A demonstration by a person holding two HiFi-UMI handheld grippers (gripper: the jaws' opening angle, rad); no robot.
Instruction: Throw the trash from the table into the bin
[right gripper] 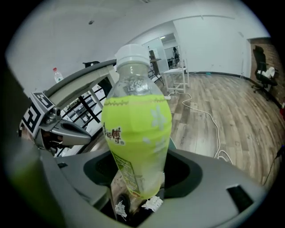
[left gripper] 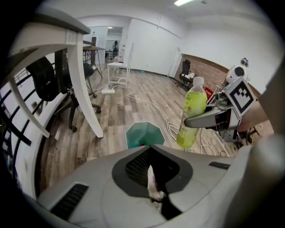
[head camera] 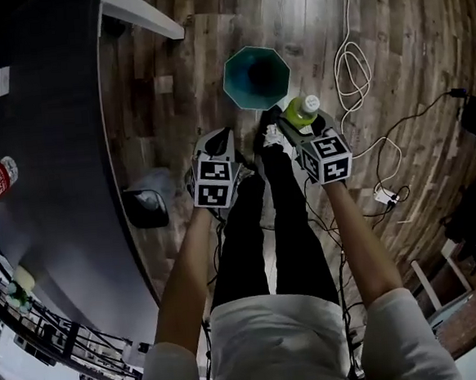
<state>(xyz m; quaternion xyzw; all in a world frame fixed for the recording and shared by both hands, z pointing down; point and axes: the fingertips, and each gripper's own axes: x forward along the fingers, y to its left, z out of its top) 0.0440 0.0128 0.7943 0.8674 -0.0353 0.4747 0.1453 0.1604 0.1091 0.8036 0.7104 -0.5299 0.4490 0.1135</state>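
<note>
Green bottle [right gripper: 136,129] sits roughly upright in the right gripper [head camera: 292,130], its fingers spread wide and clamped low on the body. Beside it, the left gripper [left gripper: 155,189] has its fingers pressed together. Beyond both, the teal bin [head camera: 255,77] stands on the wood floor [head camera: 388,17].

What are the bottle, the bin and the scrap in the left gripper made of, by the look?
Bottle: clear glossy plastic, probably PET; see-through neck, printed yellow-green sleeve, white plastic cap.
Bin: teal, smooth, faceted walls; likely moulded plastic.
Scrap in left gripper: whitish, thin, crumpled; looks like paper or tissue, can't tell which.
</note>
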